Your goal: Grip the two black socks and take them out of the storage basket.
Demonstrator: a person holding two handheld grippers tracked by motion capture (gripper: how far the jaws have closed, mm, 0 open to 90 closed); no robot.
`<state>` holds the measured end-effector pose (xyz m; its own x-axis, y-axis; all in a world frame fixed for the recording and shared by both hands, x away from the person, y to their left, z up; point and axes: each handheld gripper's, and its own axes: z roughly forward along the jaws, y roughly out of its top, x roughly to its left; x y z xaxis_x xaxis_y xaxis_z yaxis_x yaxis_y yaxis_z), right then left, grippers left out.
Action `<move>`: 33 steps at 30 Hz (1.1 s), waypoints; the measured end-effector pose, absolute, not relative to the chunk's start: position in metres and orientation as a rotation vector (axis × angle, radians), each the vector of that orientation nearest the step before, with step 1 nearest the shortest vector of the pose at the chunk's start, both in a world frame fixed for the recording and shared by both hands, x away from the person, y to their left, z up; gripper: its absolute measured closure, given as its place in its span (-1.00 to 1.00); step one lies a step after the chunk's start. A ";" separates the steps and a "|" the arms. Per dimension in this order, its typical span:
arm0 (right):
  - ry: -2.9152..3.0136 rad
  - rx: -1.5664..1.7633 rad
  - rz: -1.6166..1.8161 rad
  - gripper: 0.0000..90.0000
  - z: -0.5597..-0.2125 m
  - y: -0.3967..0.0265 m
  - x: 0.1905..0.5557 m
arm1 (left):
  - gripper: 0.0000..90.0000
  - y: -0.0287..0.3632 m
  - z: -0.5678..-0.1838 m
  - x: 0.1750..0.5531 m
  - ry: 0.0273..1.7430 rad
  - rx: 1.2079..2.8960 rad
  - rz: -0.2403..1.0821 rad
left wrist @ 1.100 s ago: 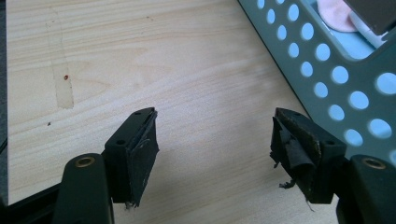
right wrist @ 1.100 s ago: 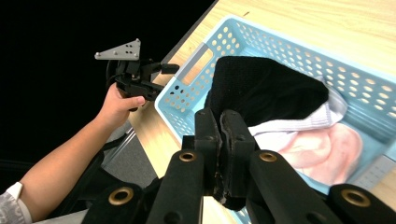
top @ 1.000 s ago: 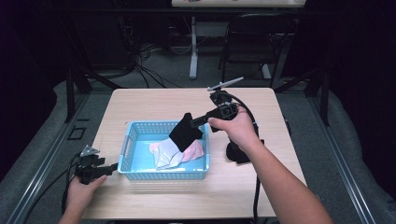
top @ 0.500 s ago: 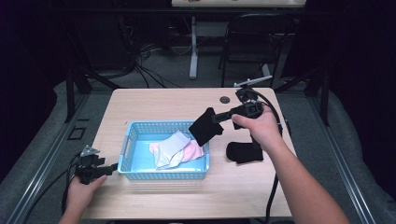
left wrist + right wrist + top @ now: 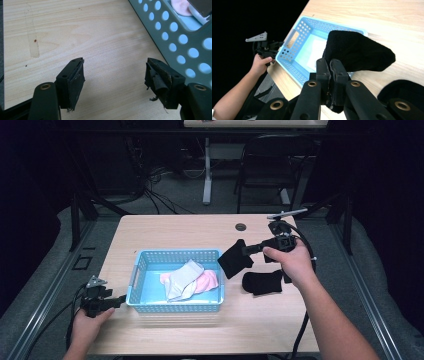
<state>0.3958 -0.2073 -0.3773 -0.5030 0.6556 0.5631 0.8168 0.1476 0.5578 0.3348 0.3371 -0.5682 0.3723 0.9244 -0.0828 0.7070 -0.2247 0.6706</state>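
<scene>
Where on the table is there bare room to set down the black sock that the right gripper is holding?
The wide strip of table behind the blue basket is bare, up to the small round hole. The near edge in front of the basket is free too. It is crowded right of the basket, where the held black sock hangs by another black sock.

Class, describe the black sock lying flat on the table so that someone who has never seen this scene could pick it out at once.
Start at the blue basket in the middle of the wooden table, then look just past its right side. There the lying black sock rests flat on the bare wood. Unlike the held black sock, which hangs off the table from the right gripper, nothing grips it.
</scene>
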 end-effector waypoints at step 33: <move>-2.148 -1.809 -1.062 0.91 -0.468 -0.277 0.409 | -0.30 0.336 -0.569 0.335 1.404 2.023 0.444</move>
